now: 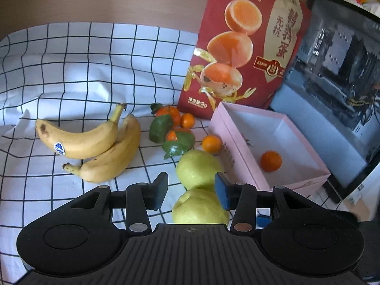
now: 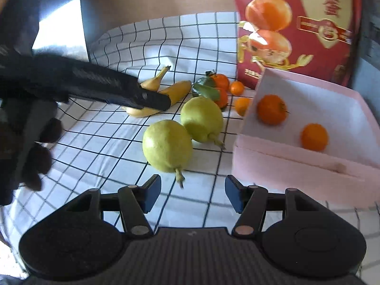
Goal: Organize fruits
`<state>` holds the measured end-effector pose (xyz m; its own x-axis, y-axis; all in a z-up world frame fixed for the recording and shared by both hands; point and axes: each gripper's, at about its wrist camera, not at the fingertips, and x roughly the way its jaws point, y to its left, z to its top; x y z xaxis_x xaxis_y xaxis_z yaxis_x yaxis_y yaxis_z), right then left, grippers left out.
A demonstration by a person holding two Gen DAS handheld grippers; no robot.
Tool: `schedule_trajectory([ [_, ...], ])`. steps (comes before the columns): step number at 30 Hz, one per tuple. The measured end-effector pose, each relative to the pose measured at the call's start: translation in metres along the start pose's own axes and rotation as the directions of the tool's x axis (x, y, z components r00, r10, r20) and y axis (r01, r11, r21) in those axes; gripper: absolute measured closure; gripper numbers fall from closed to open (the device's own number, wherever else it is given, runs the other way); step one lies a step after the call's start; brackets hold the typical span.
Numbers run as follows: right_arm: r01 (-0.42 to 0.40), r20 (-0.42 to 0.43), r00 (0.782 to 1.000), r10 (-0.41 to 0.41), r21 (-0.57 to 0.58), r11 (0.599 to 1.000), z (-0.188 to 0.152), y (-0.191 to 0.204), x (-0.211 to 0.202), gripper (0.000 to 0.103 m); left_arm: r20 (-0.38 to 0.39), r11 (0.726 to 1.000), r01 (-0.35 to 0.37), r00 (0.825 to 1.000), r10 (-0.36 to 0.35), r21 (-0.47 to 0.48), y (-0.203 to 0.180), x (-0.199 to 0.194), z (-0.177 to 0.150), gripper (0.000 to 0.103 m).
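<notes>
Both grippers, left (image 1: 191, 191) and right (image 2: 192, 193), have fingers spread, nothing pinched. Pears (image 2: 167, 146) lie lower centre, left of box (image 2: 308, 163). Near pear is best straddled at its widest, stem avoided.

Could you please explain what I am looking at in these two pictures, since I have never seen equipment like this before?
There is no robot here: a person holds a two-finger gripper in each hand, each with a camera looking along its fingers. One picture comes from the left gripper, the other from the right gripper, where the gloved hand holding the left one also shows. Both are open and hold nothing. On the checked cloth lie two bananas, two pears and small oranges with leaves. The pink box holds two oranges. A red carton stands behind.
</notes>
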<state>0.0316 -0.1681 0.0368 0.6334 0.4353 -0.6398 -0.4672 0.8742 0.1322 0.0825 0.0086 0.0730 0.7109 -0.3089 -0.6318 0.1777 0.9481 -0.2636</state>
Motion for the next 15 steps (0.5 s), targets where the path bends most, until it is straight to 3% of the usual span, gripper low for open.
schedule_trajectory([
  [3,-0.016,-0.001,1.000,0.016,-0.030,0.999,0.006,0.007,0.019,0.043,0.005,1.000,0.007,1.000,-0.007,0.016,-0.002,-0.002,-0.002,0.055],
  [8,-0.022,-0.021,1.000,0.020,-0.070,0.997,0.012,0.017,0.040,0.043,0.025,0.999,0.003,1.000,-0.002,-0.052,0.018,-0.017,-0.006,0.055],
  [10,-0.030,-0.025,0.999,0.028,-0.085,0.996,0.013,0.021,0.039,0.053,0.018,0.997,-0.009,1.000,0.011,-0.073,0.030,-0.020,-0.008,0.055],
  [15,-0.020,-0.027,1.000,0.017,-0.133,0.991,0.025,0.031,0.033,0.057,0.013,0.984,-0.027,0.999,0.029,-0.175,0.060,-0.028,-0.020,0.055],
])
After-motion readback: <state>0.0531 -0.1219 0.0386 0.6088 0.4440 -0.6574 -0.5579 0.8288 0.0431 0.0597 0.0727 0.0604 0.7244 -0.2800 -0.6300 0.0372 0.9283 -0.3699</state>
